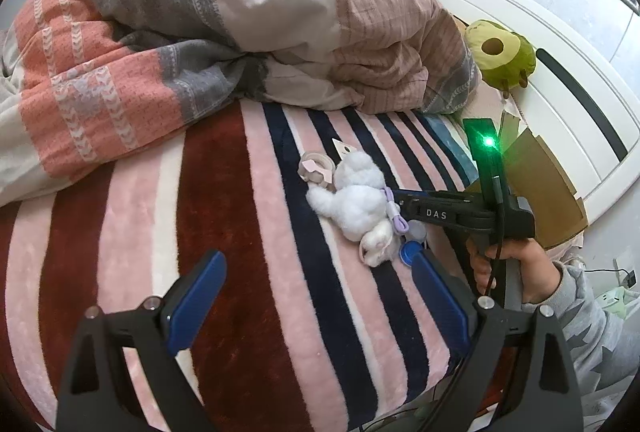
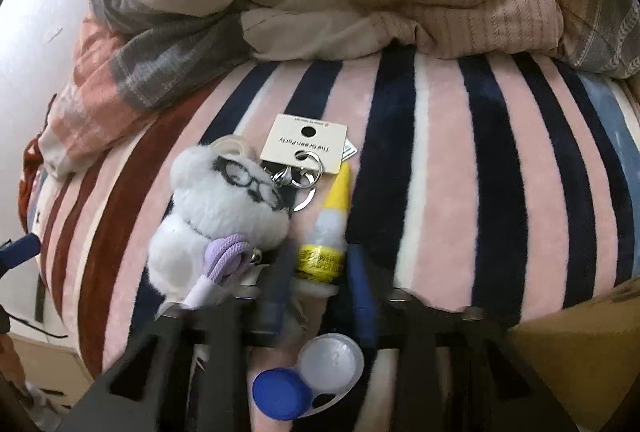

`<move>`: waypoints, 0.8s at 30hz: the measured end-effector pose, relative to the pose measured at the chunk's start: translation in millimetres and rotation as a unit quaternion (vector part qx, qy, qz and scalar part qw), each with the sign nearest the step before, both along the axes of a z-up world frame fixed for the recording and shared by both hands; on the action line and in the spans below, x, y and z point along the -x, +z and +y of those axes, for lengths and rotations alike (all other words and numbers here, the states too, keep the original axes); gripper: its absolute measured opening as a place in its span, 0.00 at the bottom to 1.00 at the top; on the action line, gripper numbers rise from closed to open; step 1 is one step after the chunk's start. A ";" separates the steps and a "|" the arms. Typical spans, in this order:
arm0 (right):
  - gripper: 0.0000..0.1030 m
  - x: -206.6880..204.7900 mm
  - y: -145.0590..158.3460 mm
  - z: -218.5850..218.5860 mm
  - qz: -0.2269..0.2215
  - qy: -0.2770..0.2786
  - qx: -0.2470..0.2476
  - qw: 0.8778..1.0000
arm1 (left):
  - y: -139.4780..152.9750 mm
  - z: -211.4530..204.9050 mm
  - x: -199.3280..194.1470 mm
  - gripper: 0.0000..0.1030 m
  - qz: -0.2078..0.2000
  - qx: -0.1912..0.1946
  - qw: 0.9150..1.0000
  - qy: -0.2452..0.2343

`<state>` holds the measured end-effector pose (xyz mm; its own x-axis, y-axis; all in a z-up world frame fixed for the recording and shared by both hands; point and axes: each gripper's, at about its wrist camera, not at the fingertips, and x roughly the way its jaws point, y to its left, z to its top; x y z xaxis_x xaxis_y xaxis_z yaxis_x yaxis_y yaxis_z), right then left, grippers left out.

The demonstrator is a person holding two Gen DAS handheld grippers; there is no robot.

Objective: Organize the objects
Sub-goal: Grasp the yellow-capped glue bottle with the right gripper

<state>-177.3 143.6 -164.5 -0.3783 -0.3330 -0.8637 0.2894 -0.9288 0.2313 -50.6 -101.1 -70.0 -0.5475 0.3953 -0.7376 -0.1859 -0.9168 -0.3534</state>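
A small glue tube (image 2: 325, 232) with a yellow cap and yellow label lies on the striped blanket (image 2: 448, 168). My right gripper (image 2: 320, 264) has its blue fingers close on both sides of the tube's base. A white plush keychain with glasses (image 2: 216, 216) and a purple cord (image 2: 228, 256) lies just left of it, also in the left wrist view (image 1: 356, 200). A white card tag (image 2: 304, 142) with key rings lies behind. A blue and clear contact lens case (image 2: 308, 376) lies under the gripper. My left gripper (image 1: 320, 292) is open and empty, nearer than the pile.
A bunched quilt (image 1: 224, 16) covers the far side of the bed. A green plush toy (image 1: 504, 56) leans on the white headboard (image 1: 568, 100). A cardboard box (image 1: 536, 176) stands at the right edge. A pink hair tie (image 1: 316, 168) lies behind the plush.
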 end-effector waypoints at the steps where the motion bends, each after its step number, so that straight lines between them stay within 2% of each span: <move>1: 0.18 -0.9 1.0 -1.0 0.003 0.004 -0.004 1.000 | 0.7 -0.1 -0.7 0.90 0.000 0.000 1.000 0.000; 9: 0.17 -31.1 37.5 -11.5 0.078 0.039 -0.052 0.995 | 13.3 1.2 -7.2 0.90 0.012 -0.007 1.000 -0.005; 13: 0.17 -47.7 60.9 -14.6 0.092 0.072 -0.030 0.993 | 25.2 9.0 -10.1 0.90 0.022 -0.026 0.999 -0.021; 18: 0.18 -75.6 94.8 -19.8 0.106 0.127 -0.001 0.986 | 46.6 37.5 -6.2 0.89 0.037 -0.048 0.996 -0.066; 19: 0.17 -81.1 101.0 -21.4 0.110 0.136 0.003 0.985 | 50.2 43.2 -4.9 0.88 0.038 -0.053 0.995 -0.074; 22: 0.17 -97.7 119.6 -25.7 0.120 0.163 0.014 0.979 | 59.2 61.8 1.8 0.75 0.035 -0.071 0.992 -0.101; 24: 0.17 -107.7 130.2 -26.9 0.126 0.176 0.022 0.976 | 62.1 73.9 9.1 0.58 0.023 -0.086 0.989 -0.116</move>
